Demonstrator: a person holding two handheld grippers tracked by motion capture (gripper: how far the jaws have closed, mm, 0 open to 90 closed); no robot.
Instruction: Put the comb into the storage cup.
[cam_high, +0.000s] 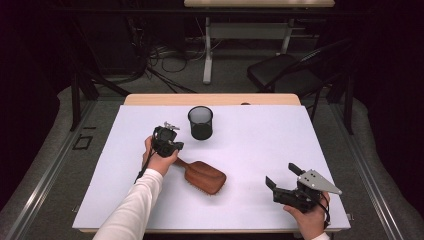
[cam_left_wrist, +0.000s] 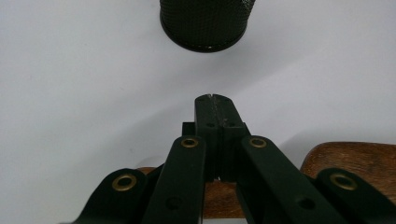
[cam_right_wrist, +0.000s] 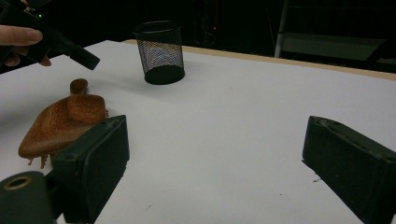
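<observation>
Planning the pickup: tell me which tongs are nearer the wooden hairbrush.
Left. The left tongs, shut, hover above the wooden hairbrush at its handle end; the right tongs, open, sit well off to its right near the table's front edge.

There is one brown wooden hairbrush (cam_high: 202, 176), one black mesh cup (cam_high: 200, 122), two hand-held grippers, the left hand-held gripper (cam_high: 172, 127) and the right hand-held gripper (cam_high: 283, 175), and one white worktop (cam_high: 270, 145) under them all.

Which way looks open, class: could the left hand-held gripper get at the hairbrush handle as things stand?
Probably yes. The left hand-held gripper hovers above the hairbrush handle, jaws shut, nothing between; the mesh cup stands apart.
</observation>
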